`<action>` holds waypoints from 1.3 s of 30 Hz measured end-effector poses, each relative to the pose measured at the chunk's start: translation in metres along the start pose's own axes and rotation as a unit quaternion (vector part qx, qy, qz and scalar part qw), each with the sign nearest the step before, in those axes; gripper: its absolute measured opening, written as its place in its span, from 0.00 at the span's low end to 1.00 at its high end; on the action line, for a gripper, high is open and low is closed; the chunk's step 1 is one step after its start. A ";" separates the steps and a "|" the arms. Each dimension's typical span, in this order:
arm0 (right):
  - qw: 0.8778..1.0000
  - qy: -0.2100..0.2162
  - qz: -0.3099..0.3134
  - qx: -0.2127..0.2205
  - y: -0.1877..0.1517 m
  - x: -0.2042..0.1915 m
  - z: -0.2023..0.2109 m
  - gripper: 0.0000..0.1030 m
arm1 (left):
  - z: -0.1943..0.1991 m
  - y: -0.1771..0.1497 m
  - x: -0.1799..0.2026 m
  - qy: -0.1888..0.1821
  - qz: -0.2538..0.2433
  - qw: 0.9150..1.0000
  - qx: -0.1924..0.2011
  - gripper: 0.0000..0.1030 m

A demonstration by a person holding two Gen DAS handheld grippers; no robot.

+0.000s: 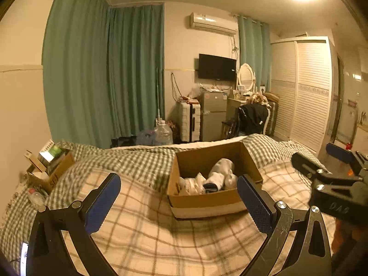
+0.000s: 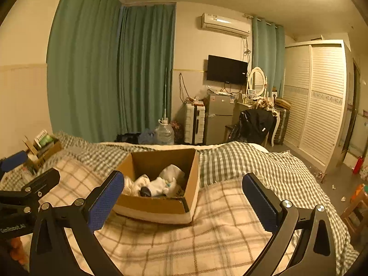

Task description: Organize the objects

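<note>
Two tools, one box

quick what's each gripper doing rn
left gripper: open, holding nothing
right gripper: open, holding nothing

The left gripper has black angular metal arms with triangular cut-outs, silver round screws at the joints, and blue pads with a fine dimpled texture. The right gripper is built alike (its metal scuffed with pale scratches). White lettering marks both bodies. Bare orange-lit skin shows at the handles.
</note>
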State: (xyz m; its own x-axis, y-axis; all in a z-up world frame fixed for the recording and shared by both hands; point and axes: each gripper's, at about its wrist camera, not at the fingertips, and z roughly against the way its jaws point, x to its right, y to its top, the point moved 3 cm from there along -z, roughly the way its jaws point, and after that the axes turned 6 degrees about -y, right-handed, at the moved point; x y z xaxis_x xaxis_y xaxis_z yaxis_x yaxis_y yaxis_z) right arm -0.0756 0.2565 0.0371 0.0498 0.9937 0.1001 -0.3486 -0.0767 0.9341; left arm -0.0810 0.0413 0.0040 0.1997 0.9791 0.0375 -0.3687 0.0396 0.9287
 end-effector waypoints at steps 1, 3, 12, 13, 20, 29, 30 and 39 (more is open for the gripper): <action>1.000 0.000 0.000 -0.001 -0.001 0.000 0.000 1.00 | 0.000 -0.001 0.001 0.001 -0.001 1.000 0.000 1.00; 1.000 0.006 -0.003 -0.004 -0.003 -0.001 -0.001 1.00 | 0.000 -0.001 0.002 0.003 -0.004 1.000 -0.001 1.00; 1.000 0.000 0.000 -0.004 -0.006 -0.001 0.000 1.00 | 0.000 -0.002 0.000 0.001 0.004 1.000 -0.005 1.00; 1.000 0.000 0.000 -0.004 -0.006 -0.001 -0.001 1.00 | 0.000 -0.002 0.000 0.001 0.004 1.000 -0.006 1.00; 1.000 0.001 0.001 -0.006 -0.005 -0.002 0.000 1.00 | -0.001 -0.004 -0.002 0.001 0.006 1.000 -0.008 1.00; 1.000 0.001 -0.001 -0.007 -0.004 -0.002 0.001 1.00 | -0.003 -0.006 -0.002 0.001 0.005 1.000 -0.010 1.00; 1.000 0.002 -0.001 -0.008 -0.004 -0.002 0.001 1.00 | -0.003 -0.006 -0.002 0.001 0.005 1.000 -0.010 1.00; 1.000 0.002 -0.002 -0.008 -0.005 -0.005 0.000 1.00 | -0.003 -0.006 -0.001 -0.002 0.004 1.000 -0.012 1.00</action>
State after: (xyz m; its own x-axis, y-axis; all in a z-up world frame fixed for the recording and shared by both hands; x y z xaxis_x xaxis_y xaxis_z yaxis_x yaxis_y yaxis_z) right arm -0.0739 0.2523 0.0326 0.0478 0.9943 0.0957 -0.3626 -0.0720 0.9291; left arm -0.0816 0.0408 -0.0031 0.2000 0.9787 0.0472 -0.3926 0.0359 0.9190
